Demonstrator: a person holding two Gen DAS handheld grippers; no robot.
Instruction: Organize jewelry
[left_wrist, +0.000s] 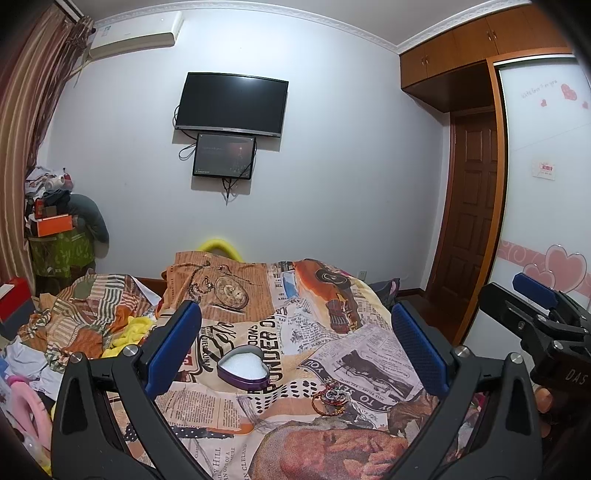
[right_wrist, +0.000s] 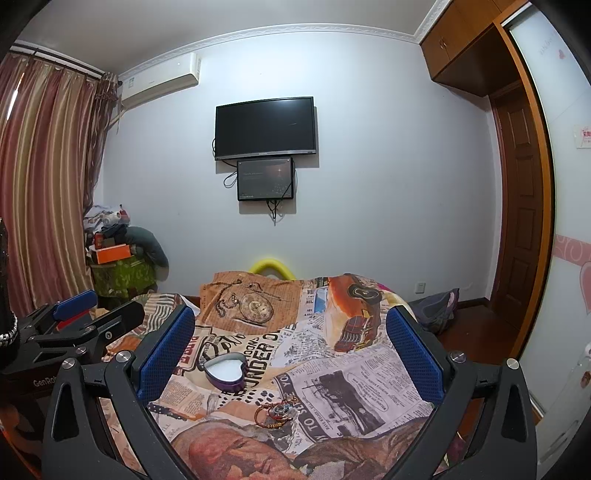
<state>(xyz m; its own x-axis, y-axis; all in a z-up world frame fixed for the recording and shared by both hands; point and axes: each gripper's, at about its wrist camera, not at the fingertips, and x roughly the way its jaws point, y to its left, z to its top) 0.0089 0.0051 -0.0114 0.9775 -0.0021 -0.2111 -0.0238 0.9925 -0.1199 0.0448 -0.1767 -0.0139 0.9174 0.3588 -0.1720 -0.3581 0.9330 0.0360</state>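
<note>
A purple heart-shaped tin with white foam inside lies open on the patterned bedspread; it also shows in the right wrist view. A tangle of red and gold jewelry lies just to the near right of the tin and shows in the right wrist view too. My left gripper is open and empty, held above the bed with the tin and jewelry between its fingers' lines. My right gripper is open and empty, held likewise. Each gripper appears at the edge of the other's view.
The bed is covered by a newspaper-print quilt. Rumpled bedding and a yellow cloth lie at the left. A wall TV, a wardrobe at the right, a door, and a cluttered corner stand beyond.
</note>
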